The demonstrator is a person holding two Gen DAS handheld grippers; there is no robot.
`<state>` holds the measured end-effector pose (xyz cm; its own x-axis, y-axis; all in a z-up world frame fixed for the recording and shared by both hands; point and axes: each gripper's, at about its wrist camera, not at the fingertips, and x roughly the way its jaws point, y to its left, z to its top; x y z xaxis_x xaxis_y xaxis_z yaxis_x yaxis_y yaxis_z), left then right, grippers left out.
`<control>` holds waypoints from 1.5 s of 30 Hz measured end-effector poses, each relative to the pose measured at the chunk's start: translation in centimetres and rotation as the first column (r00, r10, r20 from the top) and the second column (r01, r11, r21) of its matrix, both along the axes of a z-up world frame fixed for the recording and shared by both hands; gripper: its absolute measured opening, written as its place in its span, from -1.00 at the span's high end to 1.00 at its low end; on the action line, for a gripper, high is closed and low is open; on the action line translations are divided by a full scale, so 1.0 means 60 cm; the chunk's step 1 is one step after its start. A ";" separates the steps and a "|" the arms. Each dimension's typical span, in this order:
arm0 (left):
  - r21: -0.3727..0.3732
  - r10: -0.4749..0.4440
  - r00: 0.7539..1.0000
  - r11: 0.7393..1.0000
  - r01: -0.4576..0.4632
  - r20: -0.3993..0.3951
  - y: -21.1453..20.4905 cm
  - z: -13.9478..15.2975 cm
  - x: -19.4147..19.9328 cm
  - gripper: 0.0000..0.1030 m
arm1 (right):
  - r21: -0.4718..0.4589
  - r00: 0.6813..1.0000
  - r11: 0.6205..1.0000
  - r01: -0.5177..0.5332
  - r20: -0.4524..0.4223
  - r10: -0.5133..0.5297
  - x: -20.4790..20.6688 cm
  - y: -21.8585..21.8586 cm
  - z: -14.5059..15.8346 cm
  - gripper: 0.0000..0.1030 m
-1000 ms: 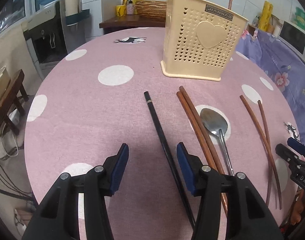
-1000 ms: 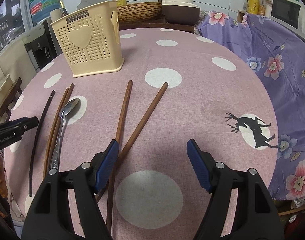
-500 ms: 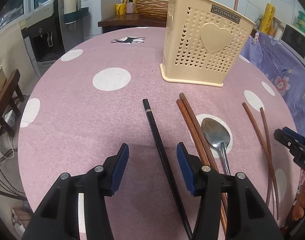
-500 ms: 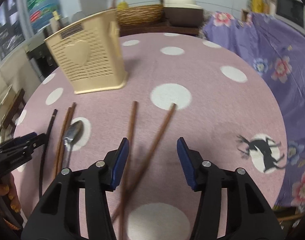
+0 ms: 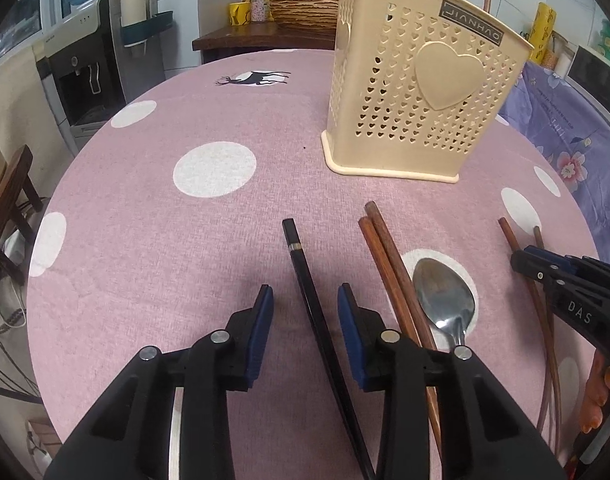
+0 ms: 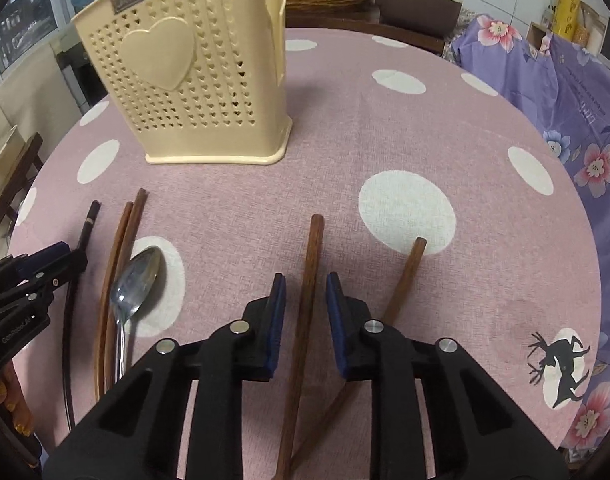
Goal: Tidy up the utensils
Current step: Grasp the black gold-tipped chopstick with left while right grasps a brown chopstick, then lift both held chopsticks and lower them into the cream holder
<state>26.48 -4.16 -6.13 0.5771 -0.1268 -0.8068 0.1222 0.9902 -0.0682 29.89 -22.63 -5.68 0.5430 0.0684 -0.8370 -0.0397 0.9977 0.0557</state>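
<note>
A cream perforated utensil holder (image 5: 421, 92) stands on the pink dotted table; it also shows in the right wrist view (image 6: 201, 76). My left gripper (image 5: 305, 308) is open and straddles a black chopstick (image 5: 305, 276) lying on the cloth. Beside it lie a brown chopstick pair (image 5: 389, 256) and a metal spoon (image 5: 445, 296). My right gripper (image 6: 303, 300) is open but narrowed, straddling a brown chopstick (image 6: 311, 256). A second brown chopstick (image 6: 405, 280) lies to its right.
The table's round edge (image 5: 45, 264) drops off at the left toward a stool and a water dispenser (image 5: 85, 76). A purple floral cloth (image 6: 577, 112) covers furniture on the right. A wicker basket (image 5: 305, 8) sits behind the table.
Both grippers moved forward and down toward the table. The right gripper shifted left over one brown chopstick and its jaws narrowed. The left gripper centred on the black chopstick.
</note>
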 end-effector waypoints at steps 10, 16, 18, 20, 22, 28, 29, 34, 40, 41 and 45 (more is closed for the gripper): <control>0.035 -0.009 1.000 0.999 0.009 0.001 -0.018 0.000 0.028 0.79 | -0.005 1.000 1.000 0.018 -0.005 -0.018 0.028 0.003 0.001 0.83; 0.015 -0.009 1.000 1.000 0.009 0.010 -0.020 0.000 0.031 0.83 | -0.001 1.000 1.000 0.002 0.000 -0.002 0.029 0.001 0.001 0.83; 0.016 -0.008 1.000 1.000 0.008 0.010 -0.021 0.000 0.031 0.83 | 0.005 1.000 1.000 0.005 0.000 -0.005 0.030 0.000 0.001 0.83; 0.017 -0.007 1.000 1.000 0.007 0.010 -0.021 0.000 0.033 0.83 | 0.006 1.000 1.000 0.006 0.002 -0.006 0.030 0.000 0.001 0.84; 0.017 -0.008 1.000 1.000 0.008 0.011 -0.022 0.000 0.034 0.83 | 0.026 1.000 1.000 0.004 0.005 -0.004 0.030 -0.002 0.001 0.84; -0.040 0.002 1.000 0.999 -0.001 0.031 -0.008 0.013 0.034 0.83 | 0.126 0.999 0.992 0.004 0.046 -0.010 0.015 -0.024 0.019 0.85; -0.051 0.008 0.999 0.999 -0.006 0.046 -0.004 0.020 0.030 0.83 | 0.141 0.998 0.990 -0.004 0.060 -0.005 0.008 -0.028 0.027 0.85; -0.135 0.009 0.990 0.991 0.009 0.137 0.023 0.085 -0.010 0.83 | 0.230 0.984 0.972 -0.055 0.179 0.013 -0.043 -0.052 0.095 0.85; -0.221 0.020 0.958 0.974 0.046 0.285 0.060 0.187 -0.078 0.83 | 0.303 0.939 0.946 -0.115 0.343 0.005 -0.129 -0.097 0.186 0.85; -0.223 0.023 0.949 0.973 0.050 0.315 0.064 0.203 -0.092 0.83 | 0.306 0.930 0.944 -0.124 0.367 0.003 -0.145 -0.105 0.200 0.85; -0.206 0.025 0.918 0.977 0.062 0.395 0.071 0.239 -0.132 0.83 | 0.306 0.901 0.939 -0.159 0.433 0.011 -0.200 -0.124 0.237 0.85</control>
<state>18.53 0.13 8.19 0.8377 -0.2820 -0.4677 0.2005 0.9554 -0.2169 17.88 -30.06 8.55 0.8157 0.3586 -0.4540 -0.2166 0.9169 0.3352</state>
